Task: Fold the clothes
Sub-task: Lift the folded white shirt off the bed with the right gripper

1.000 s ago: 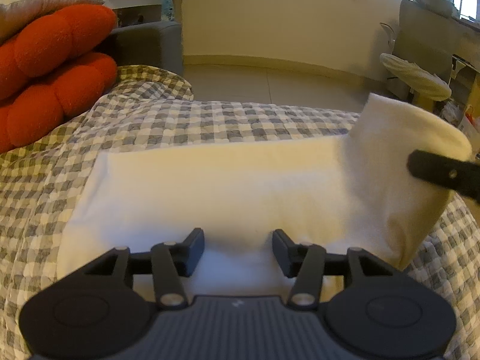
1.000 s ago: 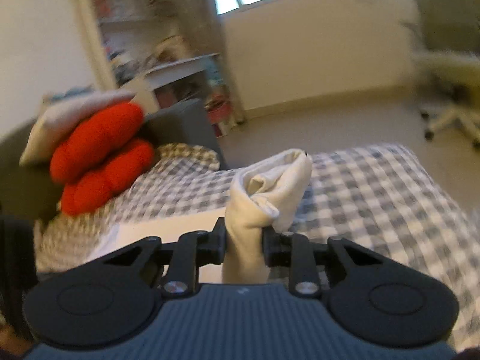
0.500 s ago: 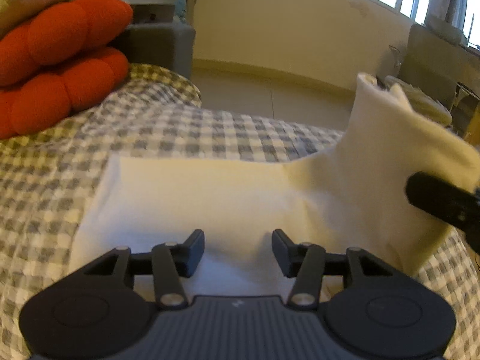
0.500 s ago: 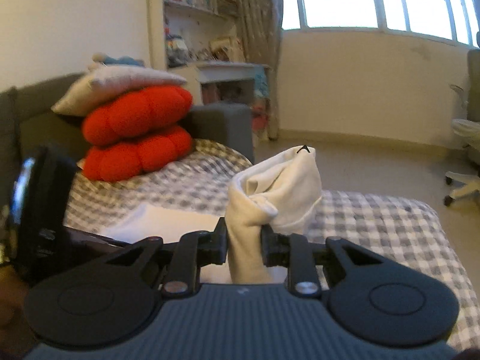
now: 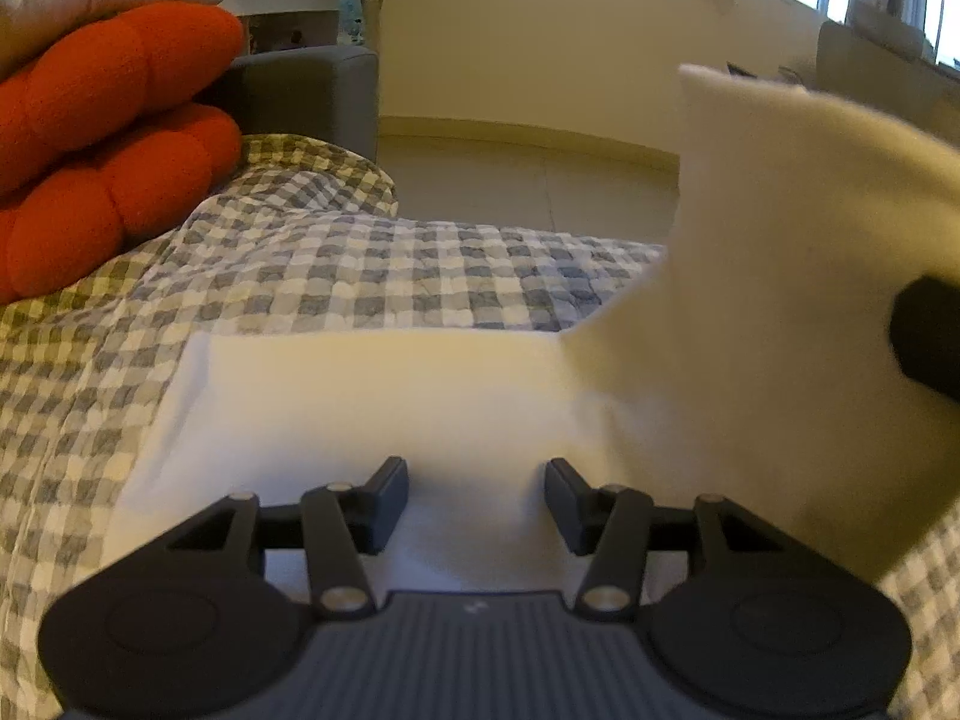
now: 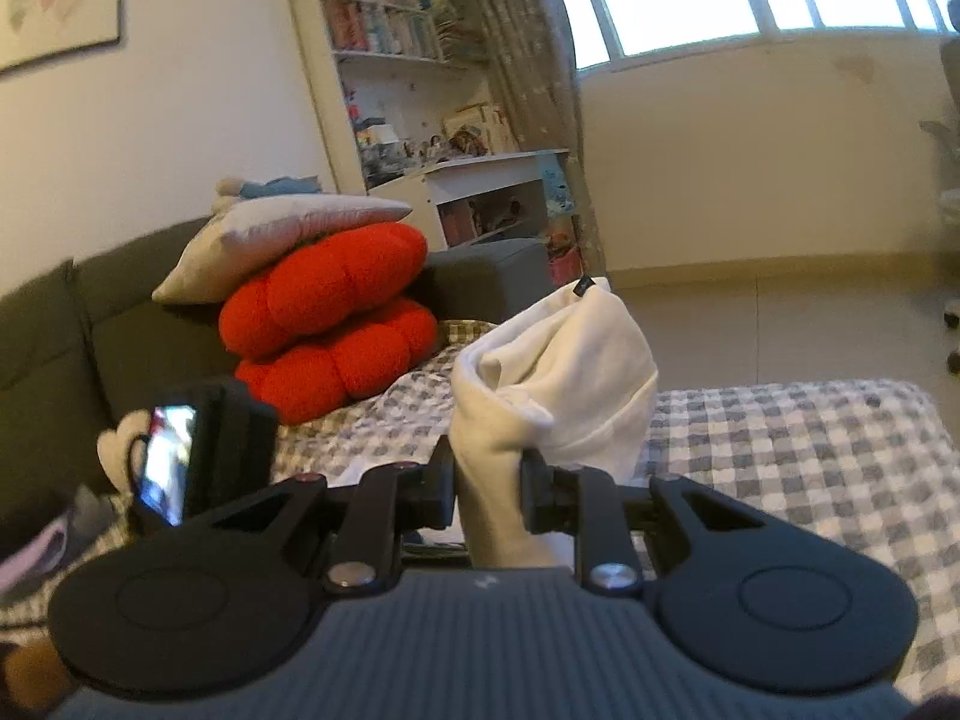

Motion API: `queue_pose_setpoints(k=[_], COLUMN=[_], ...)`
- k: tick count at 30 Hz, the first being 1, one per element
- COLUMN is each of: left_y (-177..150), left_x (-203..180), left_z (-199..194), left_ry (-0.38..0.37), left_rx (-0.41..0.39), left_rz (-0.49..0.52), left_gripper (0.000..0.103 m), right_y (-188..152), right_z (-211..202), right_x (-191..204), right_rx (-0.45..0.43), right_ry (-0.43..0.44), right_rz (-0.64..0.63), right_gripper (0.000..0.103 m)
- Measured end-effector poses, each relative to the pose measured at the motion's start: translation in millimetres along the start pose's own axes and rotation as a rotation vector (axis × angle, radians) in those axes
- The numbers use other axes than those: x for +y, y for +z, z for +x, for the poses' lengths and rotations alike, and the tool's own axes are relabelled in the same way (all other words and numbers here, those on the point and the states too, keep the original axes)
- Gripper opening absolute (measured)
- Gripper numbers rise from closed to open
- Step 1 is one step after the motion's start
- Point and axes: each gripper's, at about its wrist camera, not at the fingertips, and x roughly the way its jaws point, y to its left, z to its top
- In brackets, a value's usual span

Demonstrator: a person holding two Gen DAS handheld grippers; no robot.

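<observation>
The right gripper [image 6: 486,489] pinches a bunched end of one white garment [image 5: 384,402], hiding the cloth's lower part; the rest lies flat on a grey-checked cover [image 5: 372,264]. The left gripper [image 5: 477,495] hovers over it, jaws apart, empty. Two red cushions [image 6: 330,324] sit beside bookshelves [image 6: 384,36].

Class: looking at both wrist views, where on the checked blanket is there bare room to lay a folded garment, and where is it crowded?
Free: the checked blanket right of the lifted white garment, and the strip beyond it. Crowded: the red cushions on the left, and the middle, covered by the garment.
</observation>
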Motion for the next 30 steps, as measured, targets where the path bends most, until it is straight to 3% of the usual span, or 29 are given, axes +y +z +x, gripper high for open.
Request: queue_pose_setpoints(k=[8,15,30], left_y=[22.3,30.8,-8.8], left_x=[-7.0,-14.7,-20.7], left_z=[22.7,40.5,-5.9], left_ry=[0.028,0.077,0.063], left_rx=[0.018,0.011,-0.038], left_rz=[-0.042,0.01,0.179], left_gripper=[0.054,0.055,0.055], right_y=[4.6,6.4,9.6], right_z=[-3.5,-1.3,4.5], right_x=[-6.6,-12.6,-18.4], right_rx=[-0.011,-0.008,-0.008], right_ry=[0.008,-0.008,-0.048], right_rz=[0.094,0.15,0.197], right_gripper=[0.024,0.024,0.024])
